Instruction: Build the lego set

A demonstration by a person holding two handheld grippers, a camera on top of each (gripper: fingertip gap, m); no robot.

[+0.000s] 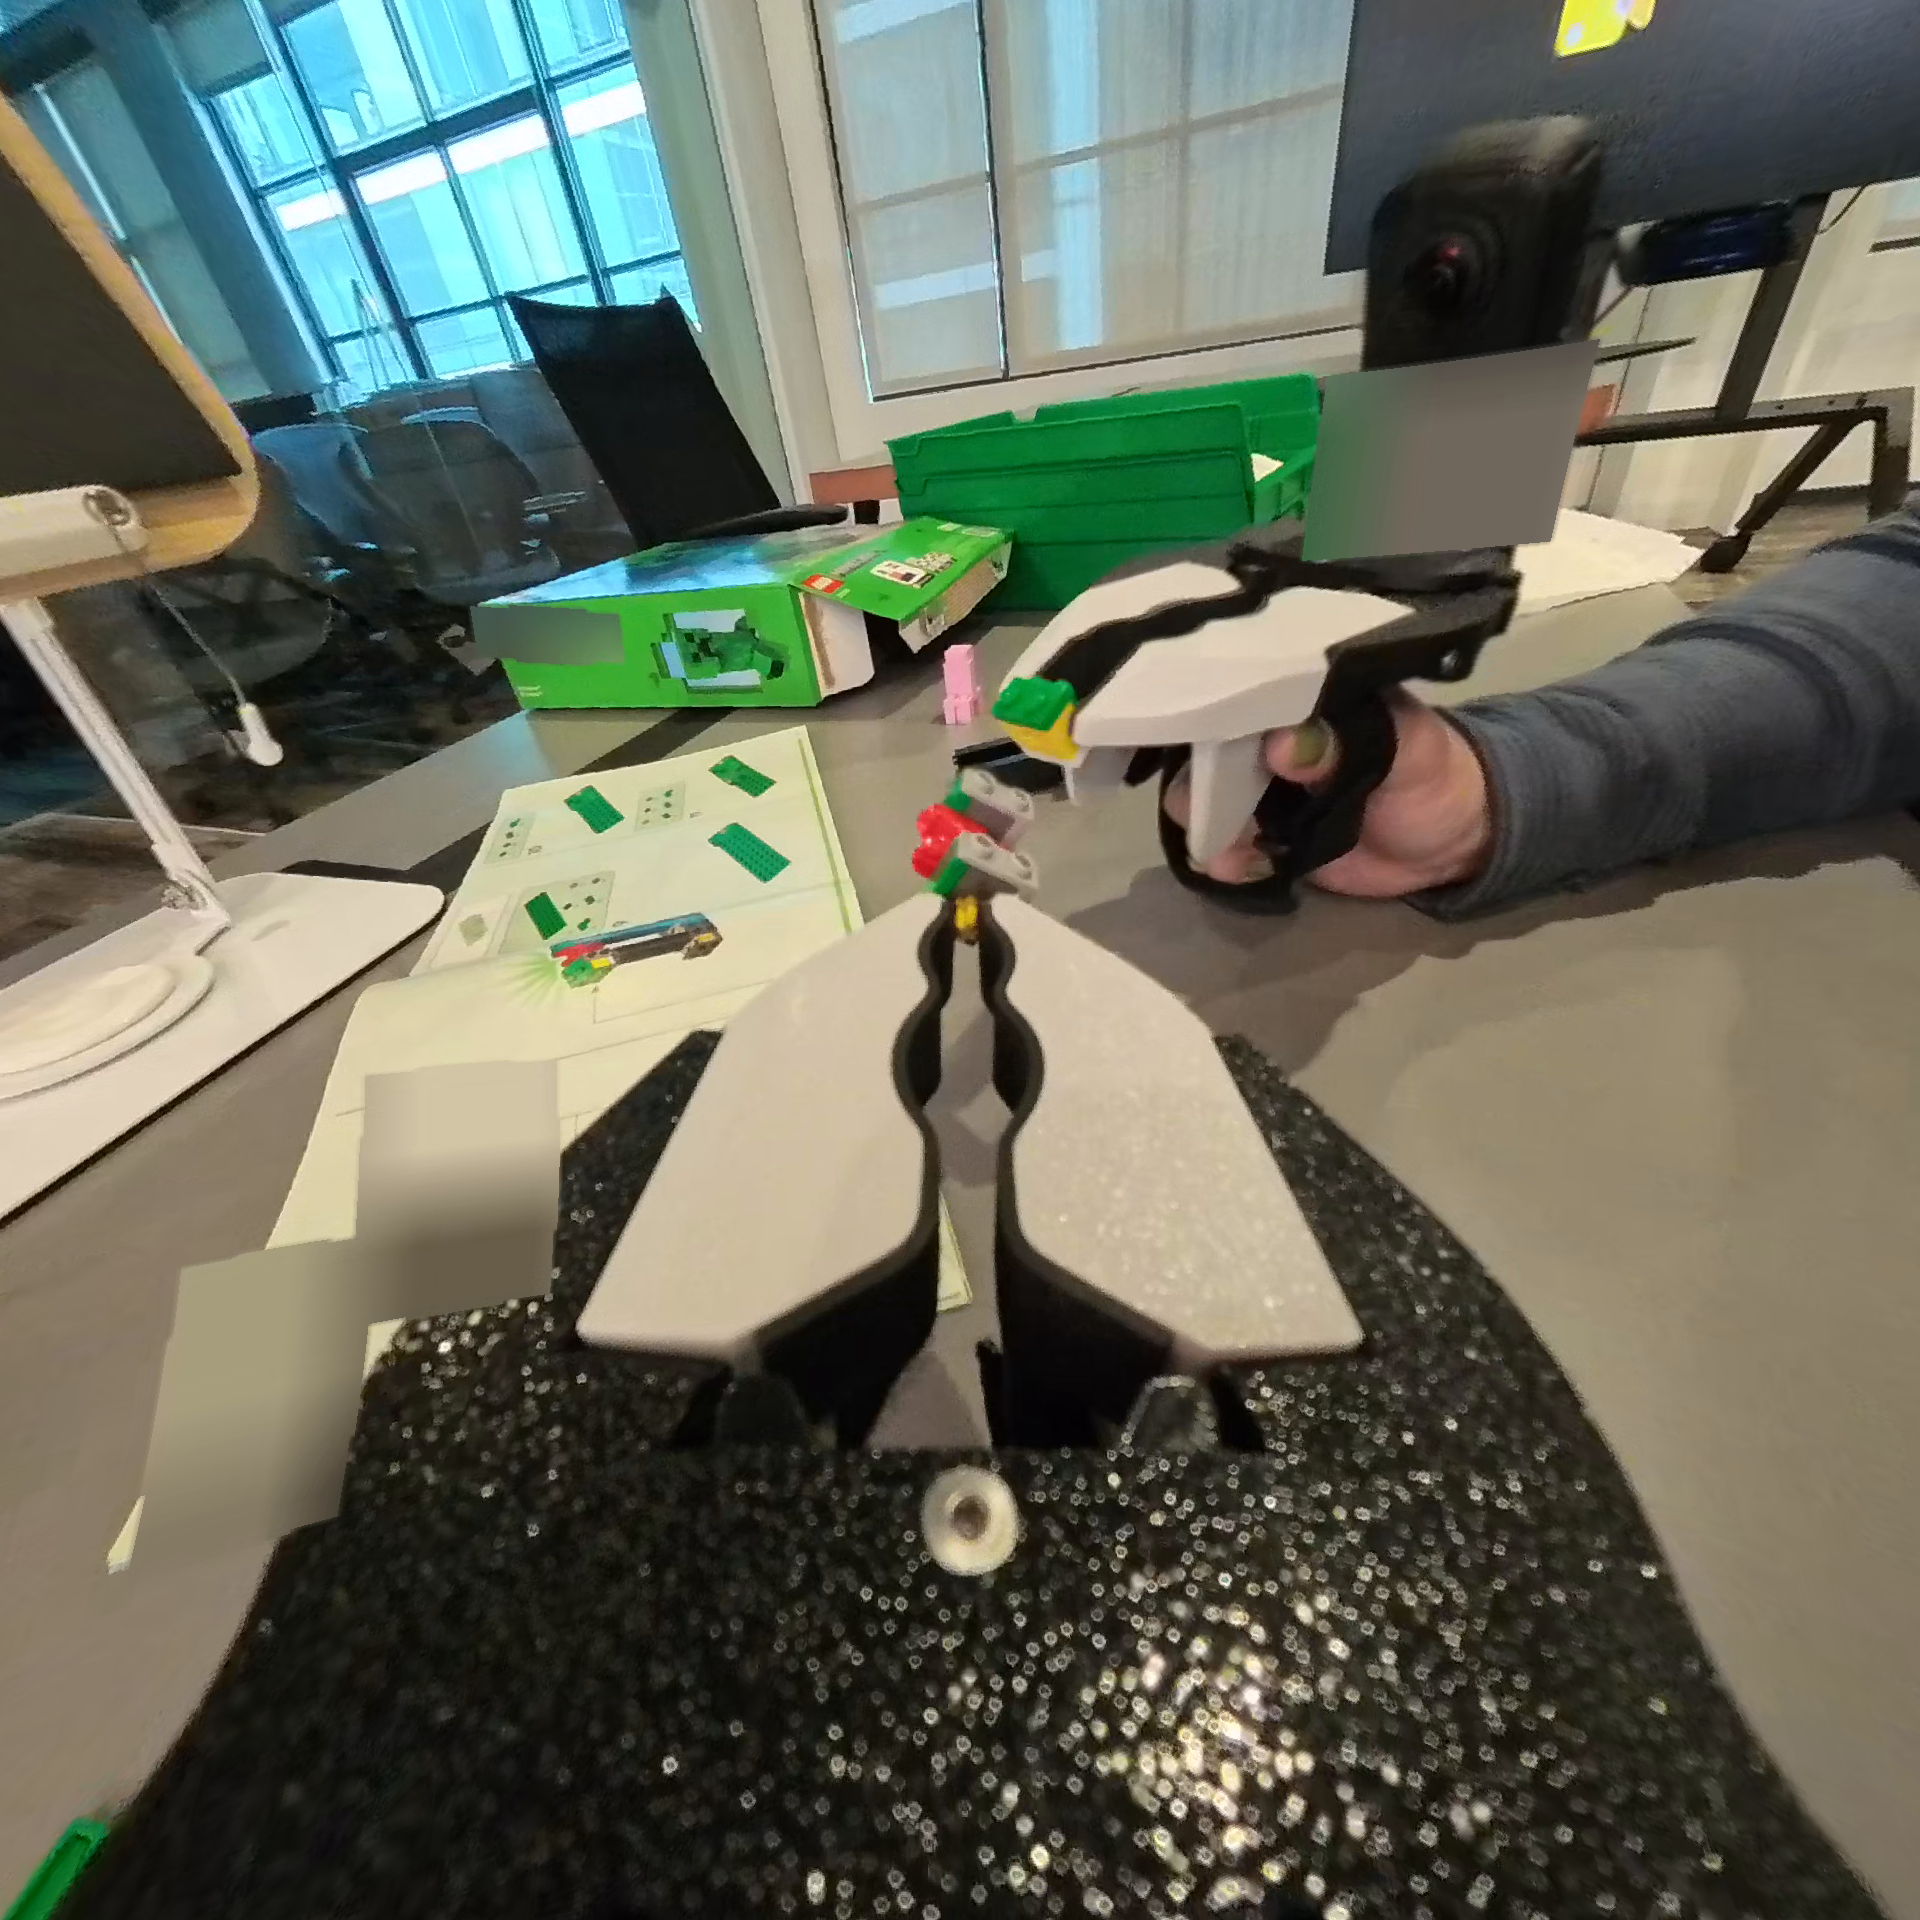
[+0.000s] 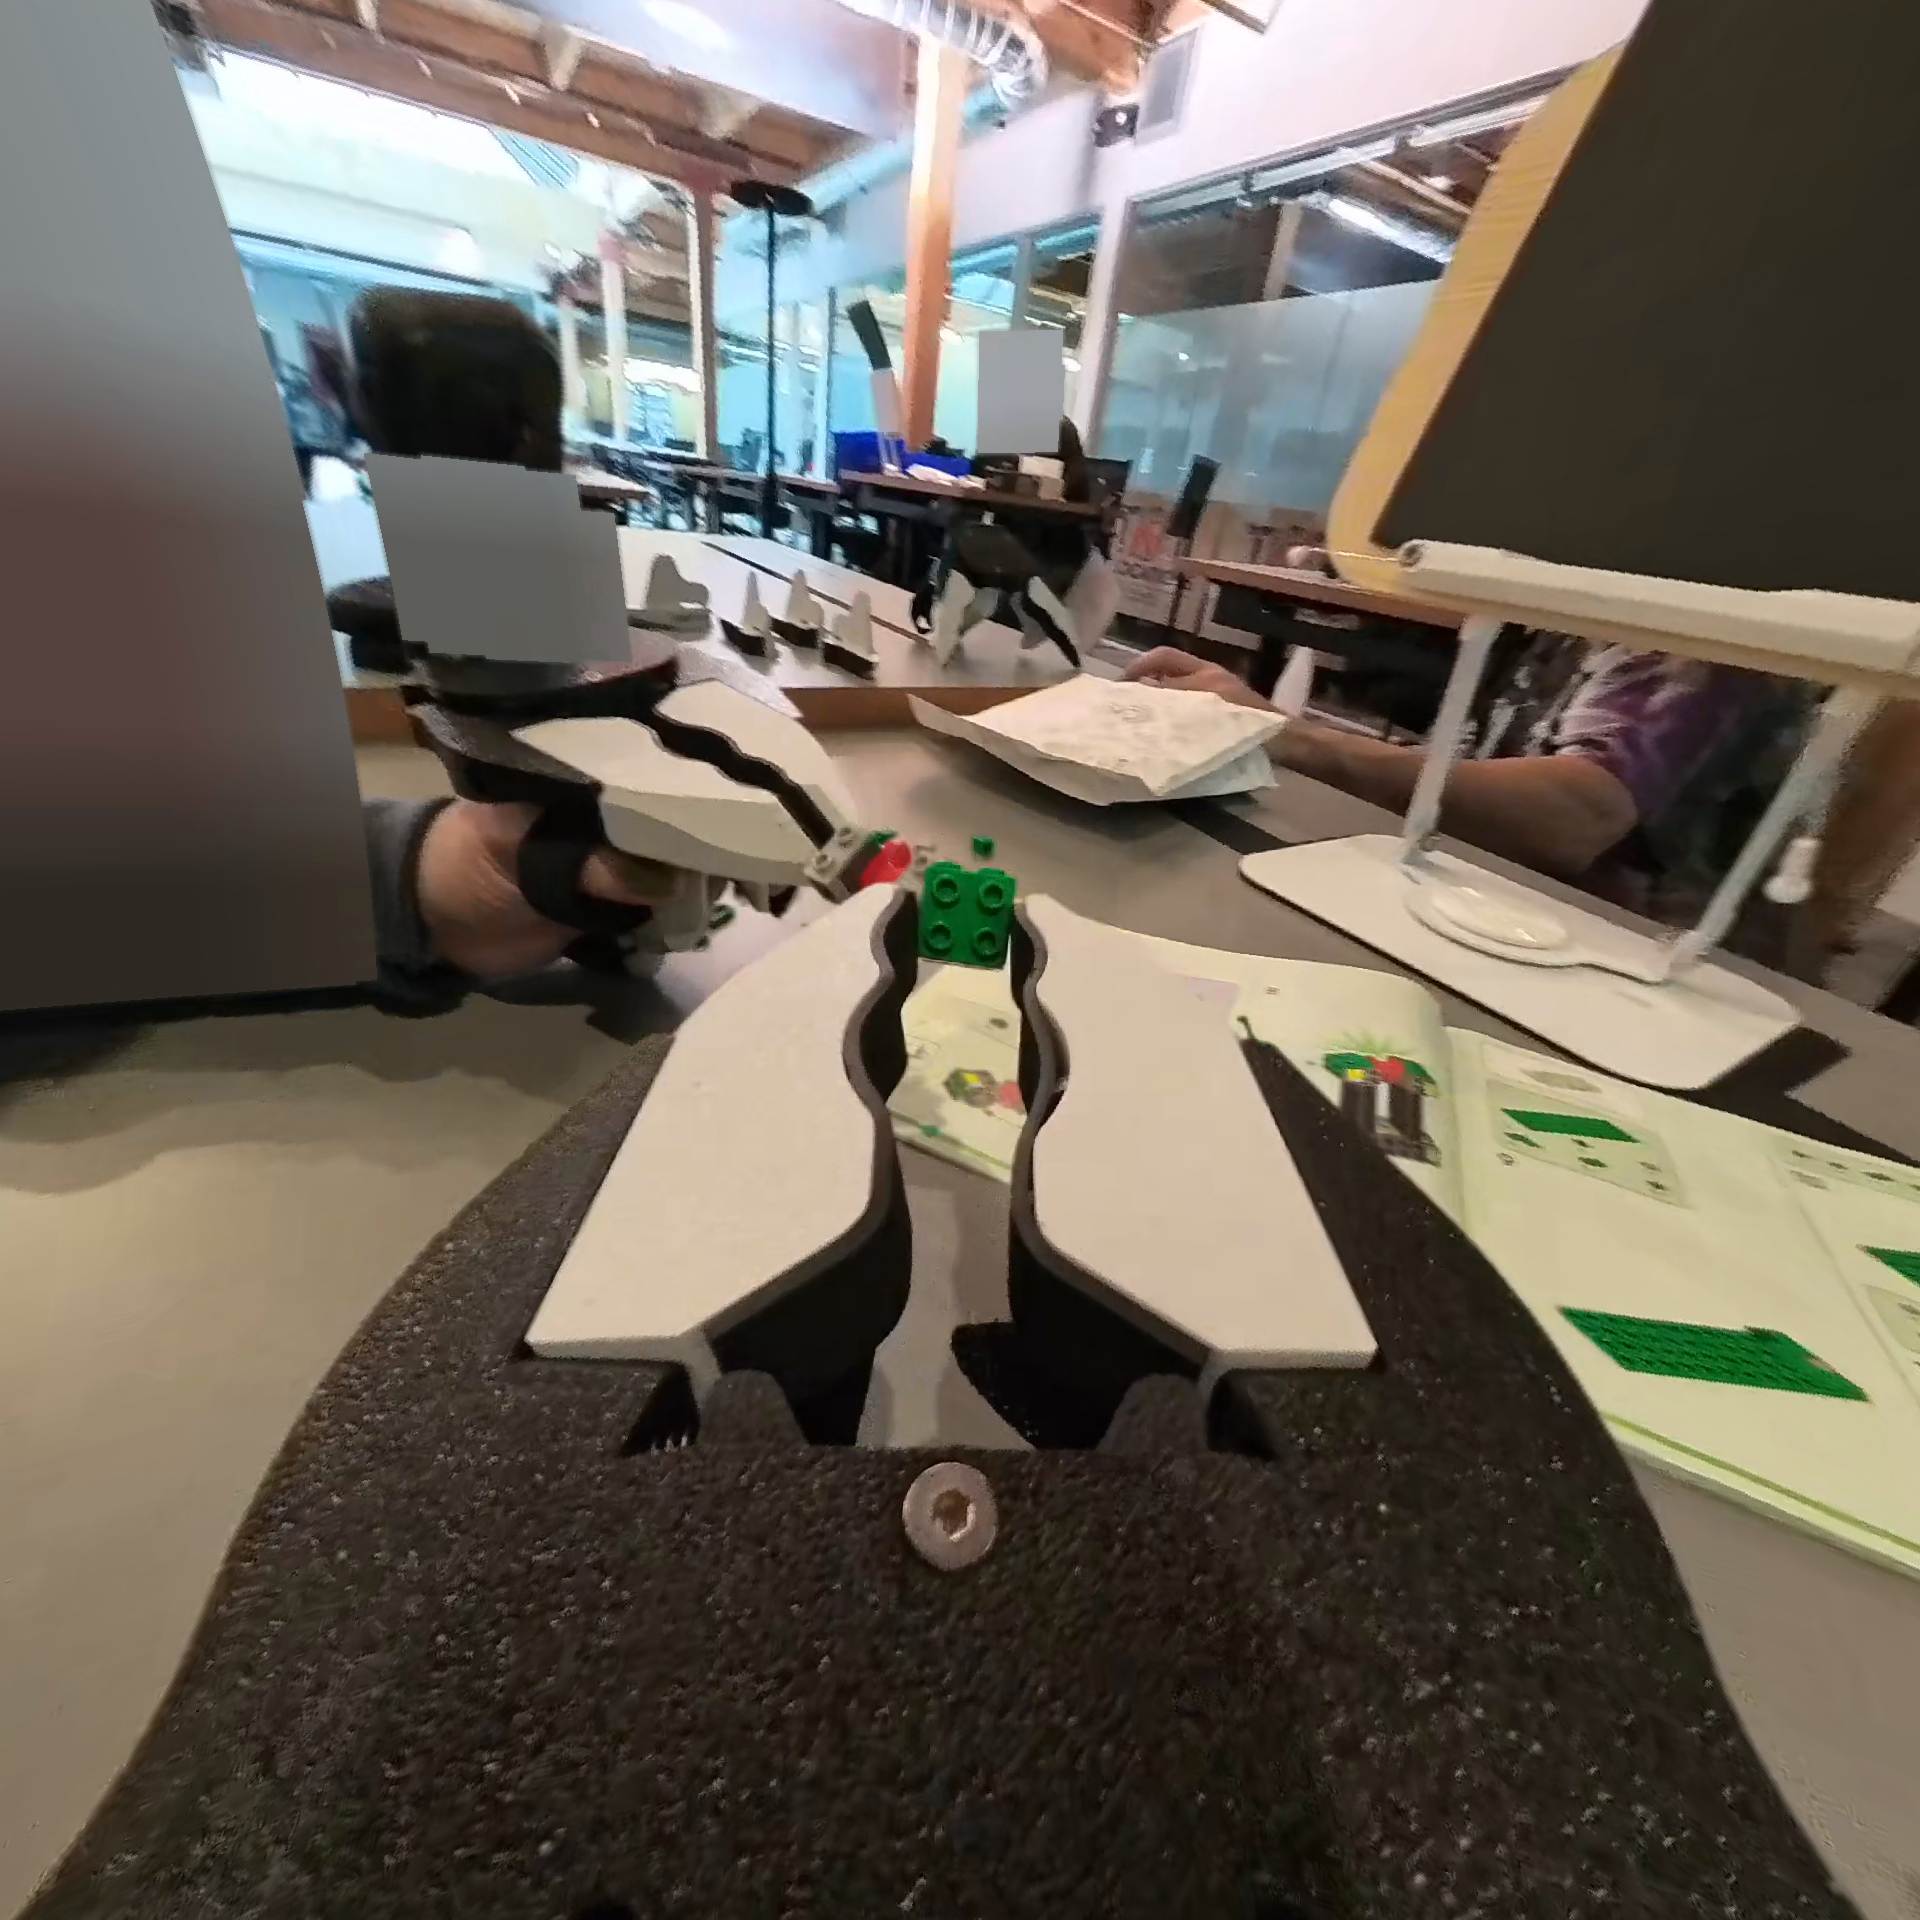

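My left gripper point(image 1: 966, 920) is shut on a small lego assembly point(image 1: 971, 831) of red, green and grey pieces, held above the table. My right gripper point(image 2: 961, 925) is shut on a green 2x2 piece point(image 2: 964, 914) with a yellow underside. In the left wrist view the right gripper point(image 1: 1023, 717) hovers just above and right of the assembly, with its green piece point(image 1: 1034, 707) a short gap away. In the right wrist view the left gripper point(image 2: 847, 857) shows at left with the assembly point(image 2: 883, 860) at its tips.
An open instruction booklet point(image 1: 644, 883) lies on the grey table point(image 1: 1558, 1091). A green lego box point(image 1: 727, 634), green bins point(image 1: 1091, 478) and a pink figure point(image 1: 961, 686) stand behind. A white lamp stand point(image 1: 156, 935) is at left. Another person's arm point(image 2: 1455, 769) rests across the table. Across from one pair of fingers to the other is roughly 5 centimeters.
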